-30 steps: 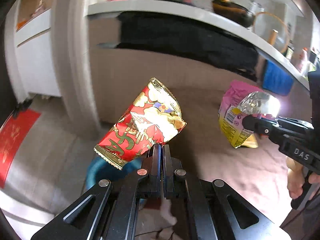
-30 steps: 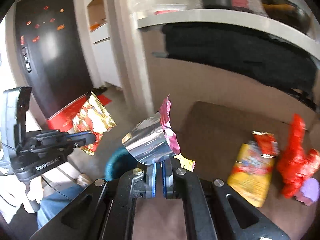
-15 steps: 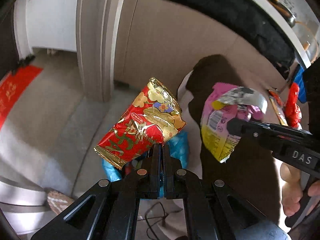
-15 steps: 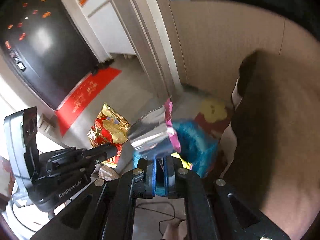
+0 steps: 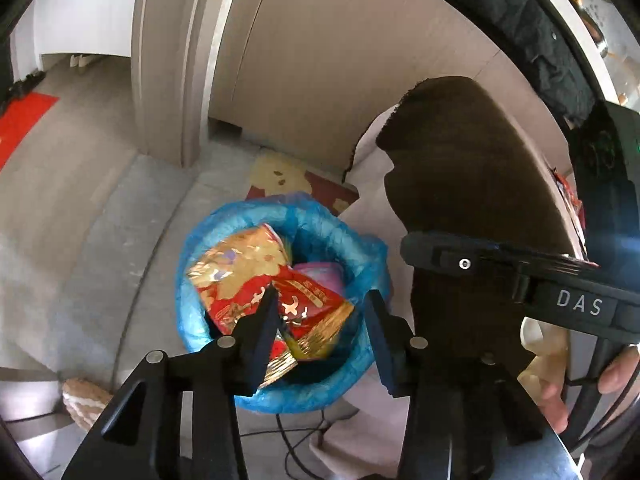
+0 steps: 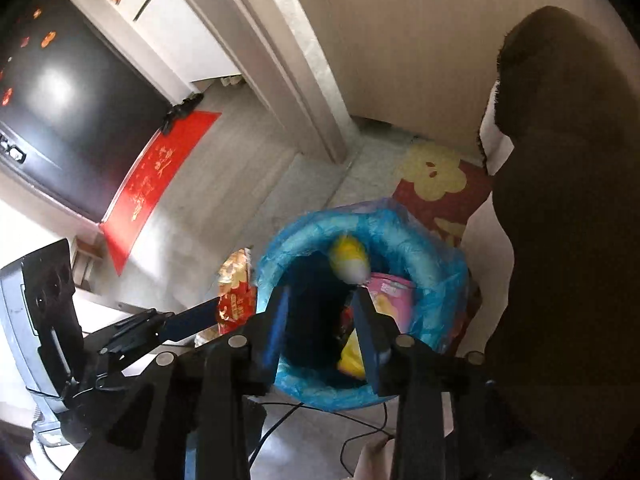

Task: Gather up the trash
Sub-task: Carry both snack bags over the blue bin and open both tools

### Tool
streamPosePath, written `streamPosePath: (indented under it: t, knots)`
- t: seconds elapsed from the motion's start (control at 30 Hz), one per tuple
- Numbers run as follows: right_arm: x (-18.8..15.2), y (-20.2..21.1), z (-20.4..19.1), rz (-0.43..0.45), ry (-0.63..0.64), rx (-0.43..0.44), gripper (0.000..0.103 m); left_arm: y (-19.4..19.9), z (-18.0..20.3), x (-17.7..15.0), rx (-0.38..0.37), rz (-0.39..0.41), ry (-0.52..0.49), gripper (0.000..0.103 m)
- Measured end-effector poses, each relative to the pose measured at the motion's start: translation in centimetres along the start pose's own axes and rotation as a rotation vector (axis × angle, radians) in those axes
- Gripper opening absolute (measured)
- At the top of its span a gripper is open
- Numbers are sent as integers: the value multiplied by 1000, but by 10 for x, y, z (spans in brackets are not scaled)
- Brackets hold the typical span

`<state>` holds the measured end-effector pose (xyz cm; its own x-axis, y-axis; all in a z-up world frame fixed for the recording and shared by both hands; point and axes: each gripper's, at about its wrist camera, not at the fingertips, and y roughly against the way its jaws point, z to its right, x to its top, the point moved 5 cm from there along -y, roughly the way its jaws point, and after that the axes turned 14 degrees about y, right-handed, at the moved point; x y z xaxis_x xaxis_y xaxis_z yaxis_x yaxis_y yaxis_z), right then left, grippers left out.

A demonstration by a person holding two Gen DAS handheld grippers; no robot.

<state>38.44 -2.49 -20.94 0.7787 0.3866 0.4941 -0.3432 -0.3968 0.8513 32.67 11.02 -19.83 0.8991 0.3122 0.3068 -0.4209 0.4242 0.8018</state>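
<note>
1. Left gripper (image 5: 320, 320): fingers (image 5: 260, 332) parted, gripping nothing. The jaws have just been opening; the red and gold snack bag (image 5: 260, 288) lies loose below and between them, its lower edge crossing the left finger, and no pad presses on it.
2. Right gripper (image 6: 322, 320): fingers (image 6: 366, 332) also apart and empty, jaws likewise just opened. The pink wrapper (image 6: 390, 296) sits below them, inside the bin at its right side.
3. Where the trash is: both packets are in the bin with the blue liner (image 5: 224, 240), which stands on the floor beside a flowered mat (image 6: 434, 172). The red bag rides high near the rim; the pink one lies deeper.
4. Handling, as a judgement: empty foil packets, very light, crinkly and slick, with no stiffness. A crimped seam or a corner is the best place to pinch; flat faces would likely slide.
5. Pose: both grippers tip steeply down over the bin's mouth, side by side. The person's right hand (image 5: 580, 388) wraps that gripper's handle.
</note>
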Motion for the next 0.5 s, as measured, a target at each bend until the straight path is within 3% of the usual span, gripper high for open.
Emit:
streamPosePath:
  t: [0.17, 0.37, 0.5]
  knots:
    - [6, 18, 0, 22, 43, -42, 33, -13, 10, 1, -41, -37, 5, 46]
    - [11, 67, 7, 96, 108, -105, 33, -20, 21, 1, 88, -11, -65, 46]
    - [9, 113, 21, 172, 132, -147, 33, -16, 23, 5, 109, 17, 4, 48]
